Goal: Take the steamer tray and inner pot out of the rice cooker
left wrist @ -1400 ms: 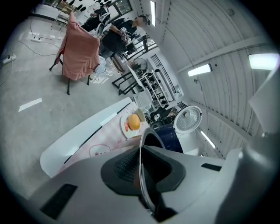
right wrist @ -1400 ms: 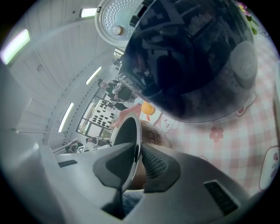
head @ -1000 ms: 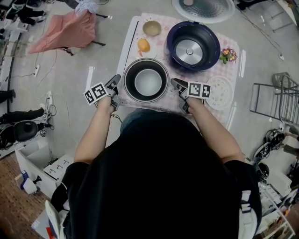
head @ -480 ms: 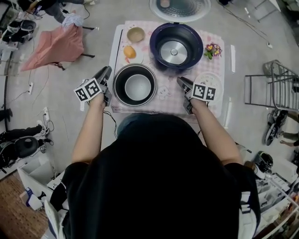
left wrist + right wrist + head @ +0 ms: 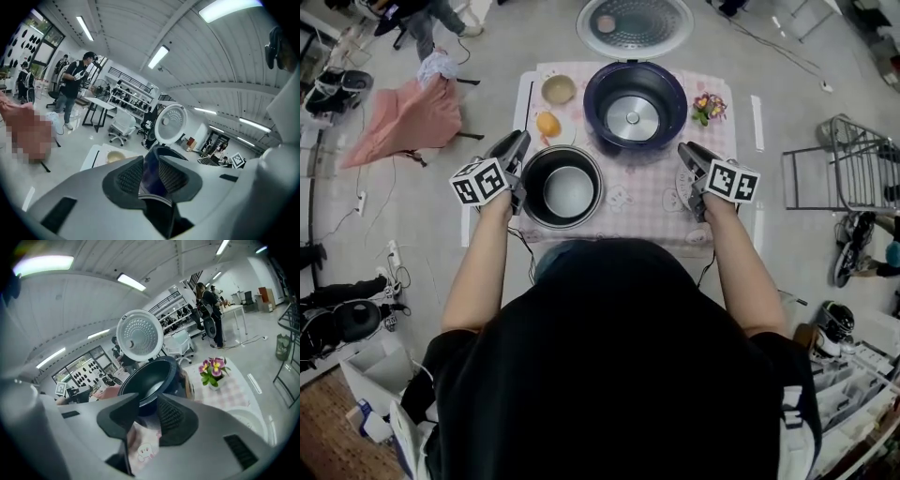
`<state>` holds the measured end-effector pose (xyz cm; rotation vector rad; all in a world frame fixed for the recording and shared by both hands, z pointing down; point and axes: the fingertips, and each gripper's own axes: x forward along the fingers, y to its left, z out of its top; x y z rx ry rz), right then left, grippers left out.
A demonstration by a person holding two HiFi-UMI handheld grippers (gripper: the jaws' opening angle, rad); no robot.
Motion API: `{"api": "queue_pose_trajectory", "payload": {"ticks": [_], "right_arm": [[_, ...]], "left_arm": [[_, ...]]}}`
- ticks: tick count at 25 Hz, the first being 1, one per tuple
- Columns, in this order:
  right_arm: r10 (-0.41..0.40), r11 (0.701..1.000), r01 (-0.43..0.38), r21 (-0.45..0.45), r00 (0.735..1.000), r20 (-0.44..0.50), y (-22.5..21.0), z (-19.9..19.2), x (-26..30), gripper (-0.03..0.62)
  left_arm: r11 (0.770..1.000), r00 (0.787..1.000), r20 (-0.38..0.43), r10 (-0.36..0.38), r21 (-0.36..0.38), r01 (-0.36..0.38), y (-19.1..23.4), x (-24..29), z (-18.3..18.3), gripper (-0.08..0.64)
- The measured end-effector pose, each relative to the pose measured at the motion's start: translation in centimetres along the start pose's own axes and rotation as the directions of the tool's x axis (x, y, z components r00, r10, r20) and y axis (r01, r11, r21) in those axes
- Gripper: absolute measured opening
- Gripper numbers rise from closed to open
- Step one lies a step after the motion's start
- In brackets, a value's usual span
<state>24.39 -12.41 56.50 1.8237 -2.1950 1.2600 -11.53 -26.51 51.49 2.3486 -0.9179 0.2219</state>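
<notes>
We hold the left claw [image 5: 518,142] narrowly parted and empty; the right claw [image 5: 687,153] is opening, also empty. The inner pot [image 5: 566,187] stands between them on the tabletop [image 5: 642,183], just beside the left claw. The steamer tray [image 5: 255,420] lies beside the right claw, and the open rice cooker [image 5: 602,98] sits beyond both.
</notes>
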Motion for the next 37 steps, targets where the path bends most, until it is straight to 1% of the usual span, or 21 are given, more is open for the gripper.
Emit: {"api": "queue_pose_trajectory", "payload": {"ticks": [4, 7, 9, 14, 17, 25, 33, 37], "right_arm": [[-0.007, 0.998, 0.009, -0.063, 0.999, 0.042, 0.4, 2.7, -1.3, 0.122], [-0.018, 0.993, 0.027, -0.111, 0.997, 0.079, 0.4, 4.9, -2.4, 0.123], [-0.022, 0.989, 0.037, -0.144, 0.994, 0.105, 0.7, 6.4, -3.3, 0.123], [-0.004, 0.977, 0.036, -0.208, 0.989, 0.15, 2.1, 9.3, -4.8, 0.123], [0.011, 0.973, 0.027, -0.228, 0.986, 0.164, 2.9, 10.0, -5.3, 0.123], [0.02, 0.961, 0.028, -0.274, 0.985, 0.172, 3.8, 10.8, -6.0, 0.123], [0.023, 0.957, 0.03, -0.289, 0.983, 0.18, 3.7, 11.1, -6.3, 0.123], [0.02, 0.955, 0.034, -0.296, 0.984, 0.179, 3.5, 10.9, -6.5, 0.123]], "left_arm": [[0.998, 1.0, 0.012, -0.028, 0.052, 0.027, -2.1, 0.7, 1.7, 0.118], [0.996, 0.998, 0.026, -0.066, 0.065, 0.064, -4.0, 0.7, 3.1, 0.12], [0.992, 0.996, 0.038, -0.086, 0.092, 0.082, -5.3, 0.7, 4.2, 0.12], [0.976, 0.991, 0.066, -0.115, 0.191, 0.1, -8.1, 0.8, 6.6, 0.123], [0.964, 0.988, 0.058, -0.146, 0.231, 0.129, -9.7, 1.4, 6.9, 0.124], [0.949, 0.986, 0.036, -0.164, 0.277, 0.148, -11.5, 2.2, 6.8, 0.127], [0.948, 0.985, 0.033, -0.169, 0.277, 0.154, -12.0, 2.7, 6.4, 0.127], [0.946, 0.984, 0.018, -0.179, 0.278, 0.167, -12.5, 3.3, 5.8, 0.127]]}}
